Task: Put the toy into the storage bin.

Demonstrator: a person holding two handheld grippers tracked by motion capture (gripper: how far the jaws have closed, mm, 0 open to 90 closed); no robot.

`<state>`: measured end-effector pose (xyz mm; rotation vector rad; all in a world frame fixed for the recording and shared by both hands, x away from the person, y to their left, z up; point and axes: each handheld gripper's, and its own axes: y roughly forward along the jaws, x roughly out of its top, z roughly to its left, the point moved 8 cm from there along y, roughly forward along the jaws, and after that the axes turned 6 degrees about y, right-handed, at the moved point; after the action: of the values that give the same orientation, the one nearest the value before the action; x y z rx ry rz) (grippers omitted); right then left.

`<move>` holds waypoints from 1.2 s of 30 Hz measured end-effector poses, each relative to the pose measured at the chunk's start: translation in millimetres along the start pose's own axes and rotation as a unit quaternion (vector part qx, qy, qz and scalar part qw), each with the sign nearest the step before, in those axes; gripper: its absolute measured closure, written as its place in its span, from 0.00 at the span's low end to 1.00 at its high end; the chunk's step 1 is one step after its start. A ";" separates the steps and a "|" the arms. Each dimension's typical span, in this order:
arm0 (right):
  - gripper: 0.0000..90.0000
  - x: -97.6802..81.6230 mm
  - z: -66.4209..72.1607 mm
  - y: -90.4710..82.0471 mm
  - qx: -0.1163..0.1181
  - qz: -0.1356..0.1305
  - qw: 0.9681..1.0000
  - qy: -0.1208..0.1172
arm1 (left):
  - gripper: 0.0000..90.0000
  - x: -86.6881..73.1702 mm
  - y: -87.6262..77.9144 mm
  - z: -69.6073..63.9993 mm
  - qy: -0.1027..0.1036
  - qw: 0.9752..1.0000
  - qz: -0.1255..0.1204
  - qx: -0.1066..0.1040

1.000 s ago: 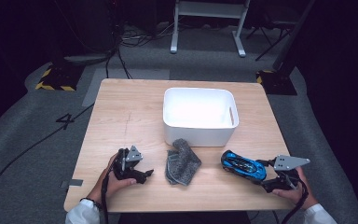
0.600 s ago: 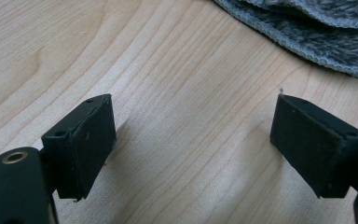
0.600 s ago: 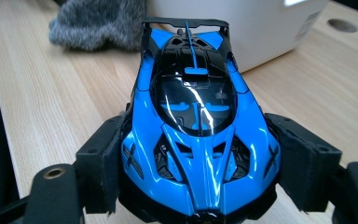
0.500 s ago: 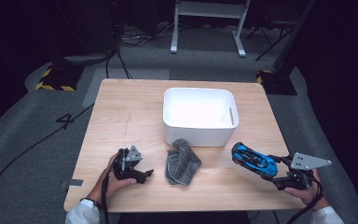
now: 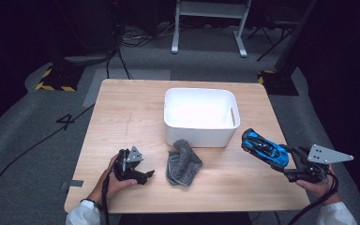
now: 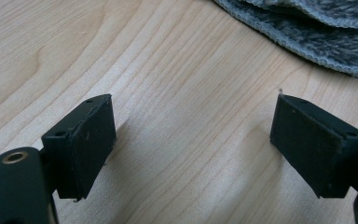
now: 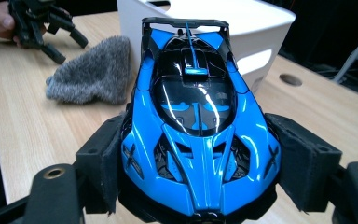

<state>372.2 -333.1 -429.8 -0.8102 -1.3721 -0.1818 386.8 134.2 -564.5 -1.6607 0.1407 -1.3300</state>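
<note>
While our right gripper (image 5: 288, 161) keeps its fingers clamped on the blue toy car (image 5: 264, 147), held off the tabletop (image 5: 126, 112) beside the white bin (image 5: 200, 117), we should carry it level over the rim; left gripper (image 5: 138, 174): fingers apart, near the grey cloth (image 5: 183, 161).

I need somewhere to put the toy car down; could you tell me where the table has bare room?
The table is bare left of the white bin and along the front right edge below the toy car. It is crowded in front of the bin, where the grey cloth lies beside the left gripper.
</note>
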 end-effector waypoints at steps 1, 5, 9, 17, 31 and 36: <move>0.29 3.5 -0.7 -0.9 -0.002 -0.003 1.000 -0.001 | 0.16 0.0 0.0 0.0 0.000 1.000 0.000 0.000; 0.29 17.5 -4.2 -3.0 -0.003 -0.015 1.000 -0.008 | 0.16 0.0 0.0 0.0 0.000 1.000 0.000 0.000; 0.29 29.4 -7.0 -2.2 -0.003 -0.023 1.000 -0.013 | 0.16 0.0 0.0 0.0 0.000 1.000 0.000 0.000; 0.29 45.6 -14.5 1.4 -0.005 -0.037 0.999 -0.014 | 0.16 0.0 0.0 0.0 0.000 1.000 0.000 0.000; 0.29 71.3 -14.4 24.4 0.007 -0.035 0.999 -0.028 | 0.16 0.0 0.0 0.0 0.000 1.000 0.000 0.000; 0.29 80.3 -14.4 37.3 0.013 -0.028 0.999 -0.035 | 0.16 0.0 0.0 0.0 0.000 1.000 0.000 0.000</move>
<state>423.1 -288.0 -371.2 -0.7627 -1.4621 -0.1810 386.8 134.2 -564.5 -1.6609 0.1405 -1.3298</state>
